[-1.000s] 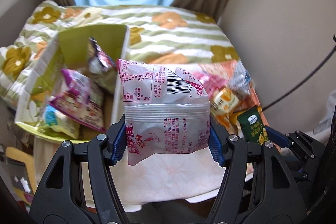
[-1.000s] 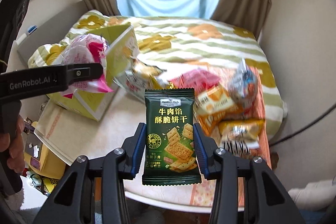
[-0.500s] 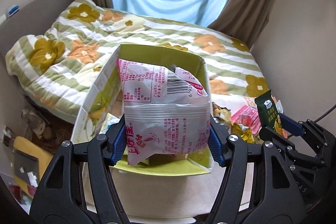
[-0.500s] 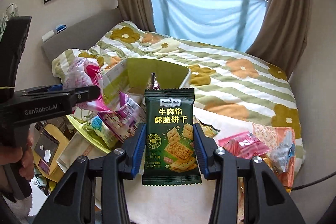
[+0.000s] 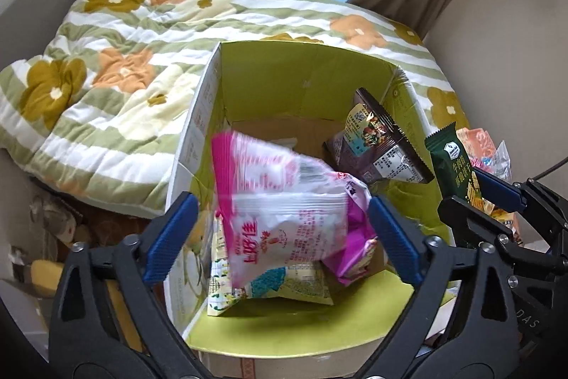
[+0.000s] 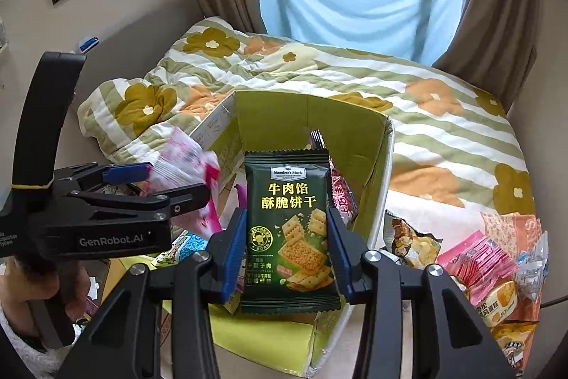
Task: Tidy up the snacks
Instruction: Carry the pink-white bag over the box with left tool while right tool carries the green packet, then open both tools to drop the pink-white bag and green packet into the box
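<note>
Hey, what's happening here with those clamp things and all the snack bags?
A person holds a clamp-like gripper in each hand and is sorting snacks into the green cardboard box. The left gripper is open over the box, and the blurred pink-and-white snack bag between its fingers looks to be dropping in among other packets. The right gripper grips a dark green cracker packet beside the box. More snacks lie on the table to the right.

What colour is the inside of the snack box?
Yellow-green inside the box; the left wrist view shows it best.
</note>
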The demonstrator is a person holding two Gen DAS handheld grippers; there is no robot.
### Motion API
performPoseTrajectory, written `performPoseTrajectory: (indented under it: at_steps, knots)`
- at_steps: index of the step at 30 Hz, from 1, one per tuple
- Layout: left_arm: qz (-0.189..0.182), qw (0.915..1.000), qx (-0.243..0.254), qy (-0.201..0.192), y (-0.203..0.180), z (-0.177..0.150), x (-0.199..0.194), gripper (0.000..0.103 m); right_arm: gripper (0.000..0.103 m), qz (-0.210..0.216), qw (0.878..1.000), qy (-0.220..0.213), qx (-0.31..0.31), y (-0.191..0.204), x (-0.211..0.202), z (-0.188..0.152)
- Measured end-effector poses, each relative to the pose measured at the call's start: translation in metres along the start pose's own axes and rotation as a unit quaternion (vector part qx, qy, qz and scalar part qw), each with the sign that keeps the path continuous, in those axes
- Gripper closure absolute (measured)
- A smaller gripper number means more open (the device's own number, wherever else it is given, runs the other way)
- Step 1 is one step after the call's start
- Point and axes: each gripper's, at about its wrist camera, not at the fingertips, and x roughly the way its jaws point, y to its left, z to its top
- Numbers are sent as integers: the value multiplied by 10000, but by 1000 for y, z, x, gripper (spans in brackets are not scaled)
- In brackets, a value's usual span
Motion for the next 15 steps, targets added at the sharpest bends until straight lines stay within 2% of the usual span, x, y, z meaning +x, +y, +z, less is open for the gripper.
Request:
performPoseTrajectory:
  at_steps: [9, 15]
  knots:
    - [-40, 9997, 191, 172, 11, -8, 11, 1, 63, -172, 9991, 250, 281, -1, 9, -12]
    - [204, 9994, 205, 179, 8, -16, 2, 1, 63, -76, 9988, 235, 413, -3, 8, -14]
